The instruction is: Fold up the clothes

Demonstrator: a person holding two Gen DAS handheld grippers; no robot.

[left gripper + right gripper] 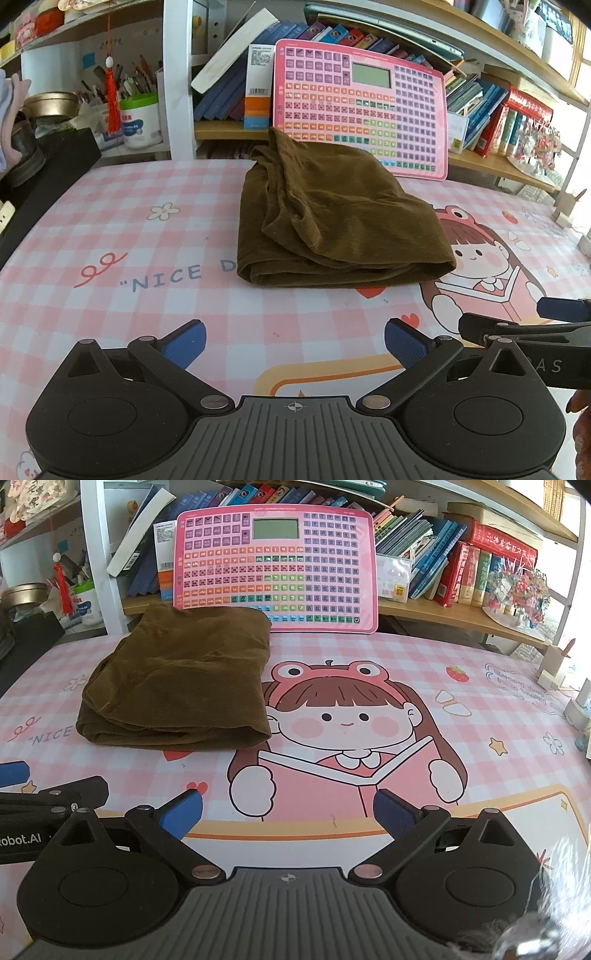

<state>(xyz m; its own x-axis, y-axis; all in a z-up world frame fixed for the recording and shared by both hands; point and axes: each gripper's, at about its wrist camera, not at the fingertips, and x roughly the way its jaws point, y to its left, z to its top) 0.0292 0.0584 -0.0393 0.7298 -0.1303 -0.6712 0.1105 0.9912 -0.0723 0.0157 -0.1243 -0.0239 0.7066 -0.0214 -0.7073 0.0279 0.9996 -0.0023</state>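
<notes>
A brown velvety garment (pixel 332 218) lies folded into a thick rectangle on the pink checked desk mat (pixel 129 236); it also shows in the right wrist view (pixel 181 686), left of centre. My left gripper (pixel 295 343) is open and empty, hovering over the mat in front of the garment. My right gripper (pixel 288 814) is open and empty, over the cartoon girl print, to the right of and nearer than the garment. The right gripper's fingers show at the right edge of the left wrist view (pixel 561 309).
A pink keyboard chart (pixel 277 565) leans against the bookshelf just behind the garment. Books (pixel 461 572) fill the shelf. A white pen tub (pixel 140 118) and a black box (pixel 48 177) stand at the left. Small items (pixel 554 668) sit at the mat's right edge.
</notes>
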